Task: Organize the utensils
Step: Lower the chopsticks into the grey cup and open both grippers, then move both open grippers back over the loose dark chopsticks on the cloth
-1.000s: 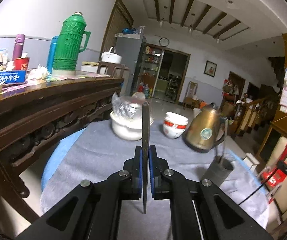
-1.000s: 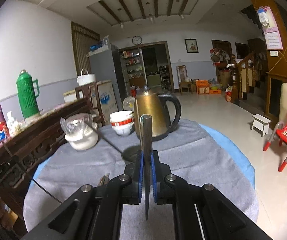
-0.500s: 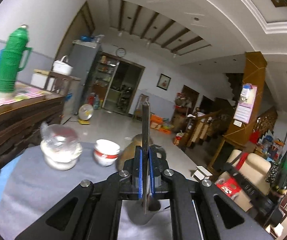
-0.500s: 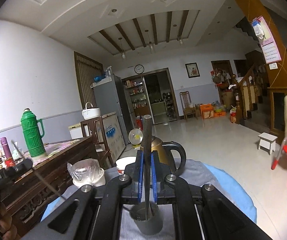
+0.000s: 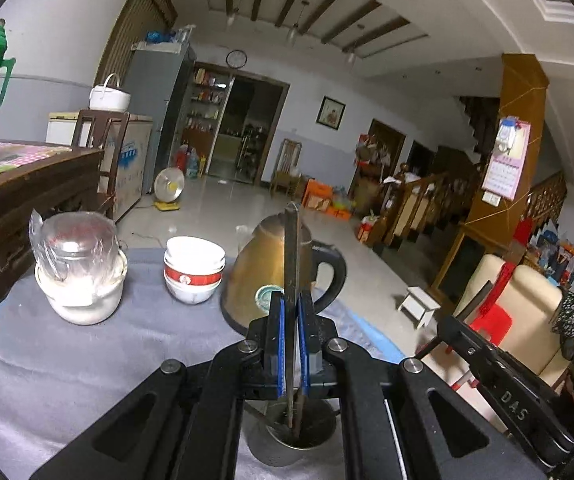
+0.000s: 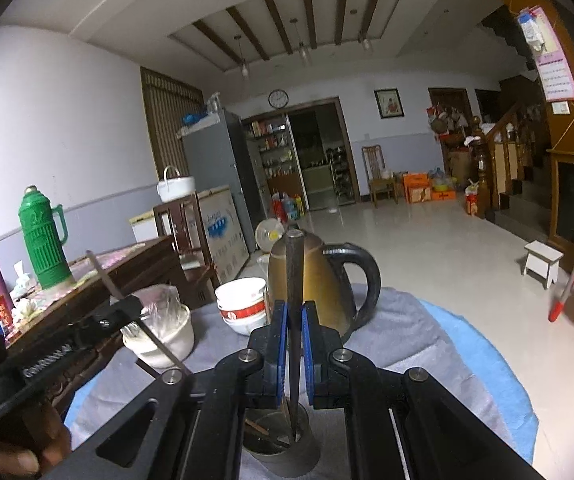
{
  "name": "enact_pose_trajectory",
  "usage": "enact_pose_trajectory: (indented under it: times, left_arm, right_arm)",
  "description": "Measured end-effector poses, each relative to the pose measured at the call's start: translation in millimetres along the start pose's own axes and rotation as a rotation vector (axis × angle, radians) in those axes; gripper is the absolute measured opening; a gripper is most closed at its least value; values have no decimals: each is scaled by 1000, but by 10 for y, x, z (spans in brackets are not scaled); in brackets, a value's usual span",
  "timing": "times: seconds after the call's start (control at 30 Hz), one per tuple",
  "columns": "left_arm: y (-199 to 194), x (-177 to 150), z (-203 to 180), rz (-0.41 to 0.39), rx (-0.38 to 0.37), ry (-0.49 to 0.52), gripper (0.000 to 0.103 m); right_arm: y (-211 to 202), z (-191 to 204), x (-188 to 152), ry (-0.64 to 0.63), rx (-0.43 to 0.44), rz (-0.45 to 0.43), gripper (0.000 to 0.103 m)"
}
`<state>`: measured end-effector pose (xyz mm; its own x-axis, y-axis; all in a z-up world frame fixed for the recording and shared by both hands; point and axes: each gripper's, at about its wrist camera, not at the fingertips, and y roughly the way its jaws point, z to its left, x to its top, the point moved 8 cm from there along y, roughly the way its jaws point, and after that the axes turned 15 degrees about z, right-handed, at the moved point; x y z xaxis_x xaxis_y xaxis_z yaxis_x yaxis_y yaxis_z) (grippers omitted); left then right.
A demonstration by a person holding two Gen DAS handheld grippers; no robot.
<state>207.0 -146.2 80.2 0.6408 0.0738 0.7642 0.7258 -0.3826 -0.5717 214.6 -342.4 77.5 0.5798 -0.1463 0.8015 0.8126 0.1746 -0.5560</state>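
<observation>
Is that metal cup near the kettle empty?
No. The metal cup already has utensils standing inside, and the stick held by the right gripper dips into it.

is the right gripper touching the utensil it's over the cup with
Touching: the right wrist view shows the right gripper with its blue jaws clamped on the dark utensil.

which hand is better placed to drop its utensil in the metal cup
Either: in each wrist view the utensil's tip hangs in the metal cup. Right hand-held gripper looks marginally deeper than the left hand-held gripper.
</observation>
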Motion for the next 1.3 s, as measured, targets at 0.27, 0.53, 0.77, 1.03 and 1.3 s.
enact_pose_trajectory:
  times: [0.27, 0.53, 0.77, 1.03, 1.3]
  left_arm:
    - [351, -97, 9, 89, 15, 13, 7]
    - [41, 27, 26, 69, -5, 9, 54]
    - [-998, 244, 392, -131, 34, -58, 78]
    - [-1336, -380, 1113, -58, 220, -123, 86]
    - [-890, -1504, 1665, 254, 355, -210, 86]
  right_arm:
    - [303, -30, -142, 7, 10, 98, 8]
    - [310, -80, -174, 43, -7, 165, 24]
    - [-334, -18, 22, 24, -60, 29, 79]
    - [-697, 207, -393, 19, 6, 88, 79]
    - [-103, 395, -1586, -23, 24, 444, 79]
